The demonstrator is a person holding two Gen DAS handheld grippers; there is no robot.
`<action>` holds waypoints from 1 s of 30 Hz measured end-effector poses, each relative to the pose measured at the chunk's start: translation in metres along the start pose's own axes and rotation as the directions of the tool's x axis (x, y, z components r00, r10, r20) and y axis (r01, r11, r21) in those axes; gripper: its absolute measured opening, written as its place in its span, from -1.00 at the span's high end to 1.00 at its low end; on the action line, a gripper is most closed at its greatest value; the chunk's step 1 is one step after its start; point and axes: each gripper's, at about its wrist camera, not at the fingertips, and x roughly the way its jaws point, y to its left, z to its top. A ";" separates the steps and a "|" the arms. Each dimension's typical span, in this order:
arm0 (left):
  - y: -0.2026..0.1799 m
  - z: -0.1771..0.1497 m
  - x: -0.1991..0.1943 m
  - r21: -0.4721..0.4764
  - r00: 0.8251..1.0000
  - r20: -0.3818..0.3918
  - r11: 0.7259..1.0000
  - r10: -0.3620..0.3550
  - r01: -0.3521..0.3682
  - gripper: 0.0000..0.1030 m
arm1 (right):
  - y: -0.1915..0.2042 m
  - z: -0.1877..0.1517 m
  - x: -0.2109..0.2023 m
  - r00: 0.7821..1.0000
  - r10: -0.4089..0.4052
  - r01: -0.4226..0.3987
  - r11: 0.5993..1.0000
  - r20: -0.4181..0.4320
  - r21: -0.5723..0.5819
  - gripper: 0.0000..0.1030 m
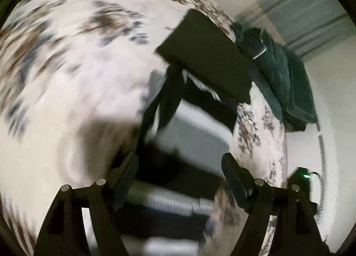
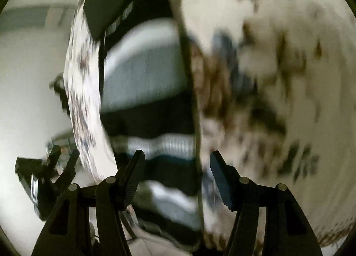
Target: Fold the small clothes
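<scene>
Both tongs, the left tongs [image 1: 179,174] and the right tongs [image 2: 176,168], are held open and empty above a black-and-grey striped garment [image 1: 195,126] spread on the floral tabletop [image 1: 77,66].

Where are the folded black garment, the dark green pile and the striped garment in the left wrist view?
folded black garment [image 1: 204,55]: left wrist view, middle of its flat top face.
dark green pile [image 1: 278,77]: left wrist view, middle of the crumpled fabric.
striped garment [image 1: 195,131]: left wrist view, blurred pale band.
</scene>
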 end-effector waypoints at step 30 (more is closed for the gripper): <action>0.067 0.153 0.133 -0.003 0.992 -0.075 0.995 -0.102 0.102 0.90 | 0.083 0.211 0.122 0.972 -0.207 0.200 0.978 0.115 0.065 0.83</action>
